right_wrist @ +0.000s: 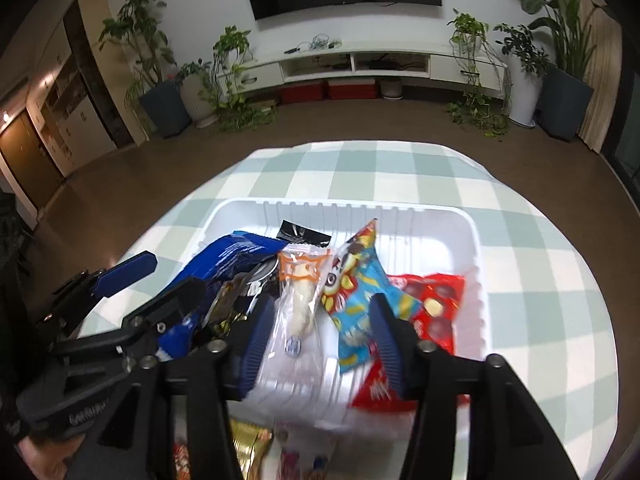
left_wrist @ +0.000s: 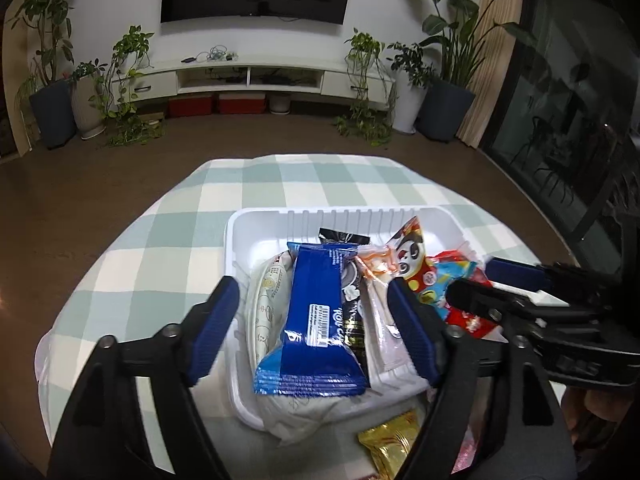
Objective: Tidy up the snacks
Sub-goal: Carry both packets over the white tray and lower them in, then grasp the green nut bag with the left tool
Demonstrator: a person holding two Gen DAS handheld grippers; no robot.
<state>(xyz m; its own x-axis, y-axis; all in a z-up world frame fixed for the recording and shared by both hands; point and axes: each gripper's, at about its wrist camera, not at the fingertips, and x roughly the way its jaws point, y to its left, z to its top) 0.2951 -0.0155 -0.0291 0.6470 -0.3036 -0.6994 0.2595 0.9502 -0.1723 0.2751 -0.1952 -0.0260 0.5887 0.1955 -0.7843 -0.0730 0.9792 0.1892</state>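
A white ribbed tray (left_wrist: 260, 224) holds several snack packets. A blue packet (left_wrist: 316, 312) lies in it between the fingers of my left gripper (left_wrist: 314, 330), which is open, its pads clear of the packet on both sides. Beside it lie a cream packet (left_wrist: 268, 300), a clear packet (right_wrist: 298, 304), a panda-print packet (right_wrist: 360, 292) and a red packet (right_wrist: 436, 308). My right gripper (right_wrist: 320, 340) is open over the clear and panda-print packets. Each gripper also shows at the edge of the other's view: the right gripper (left_wrist: 474, 280) and the left gripper (right_wrist: 176, 272).
The tray sits on a table with a green-and-white checked cloth (left_wrist: 160, 240). A gold packet (left_wrist: 392, 444) and other wrappers lie on the cloth near the front edge. Beyond are brown floor, a white TV stand (left_wrist: 248, 76) and potted plants.
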